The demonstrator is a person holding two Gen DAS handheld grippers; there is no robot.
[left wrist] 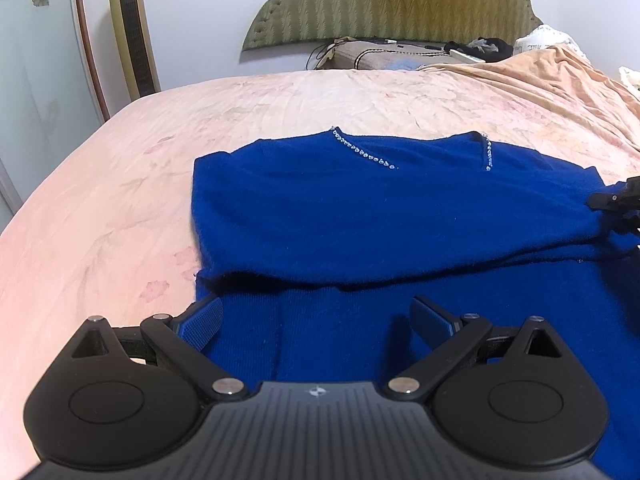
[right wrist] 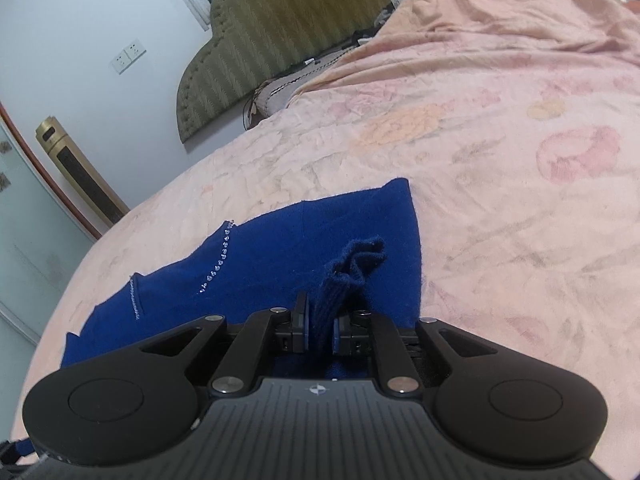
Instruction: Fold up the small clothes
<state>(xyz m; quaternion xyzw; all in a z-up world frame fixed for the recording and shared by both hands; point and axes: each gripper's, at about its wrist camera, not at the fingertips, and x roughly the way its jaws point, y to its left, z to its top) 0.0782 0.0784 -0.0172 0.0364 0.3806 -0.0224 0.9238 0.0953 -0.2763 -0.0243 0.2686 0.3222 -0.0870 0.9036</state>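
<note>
A royal blue knit sweater [left wrist: 360,208] with a rhinestone-trimmed neckline lies on the pink floral bedsheet [left wrist: 100,208], one sleeve folded across its body. My left gripper [left wrist: 316,316] is open and empty, low over the sweater's near part. My right gripper [right wrist: 320,328] is shut on the ribbed cuff [right wrist: 352,264] of the sweater's sleeve, holding it above the sweater [right wrist: 280,240]. The right gripper also shows at the right edge of the left wrist view [left wrist: 616,204].
A green padded headboard [left wrist: 396,0] stands at the bed's far end, with a pillow and clutter [left wrist: 472,48] below it. A gold tower fan [left wrist: 132,36] stands by the wall at left. A bunched peach cover [right wrist: 520,12] lies on the bed's far right.
</note>
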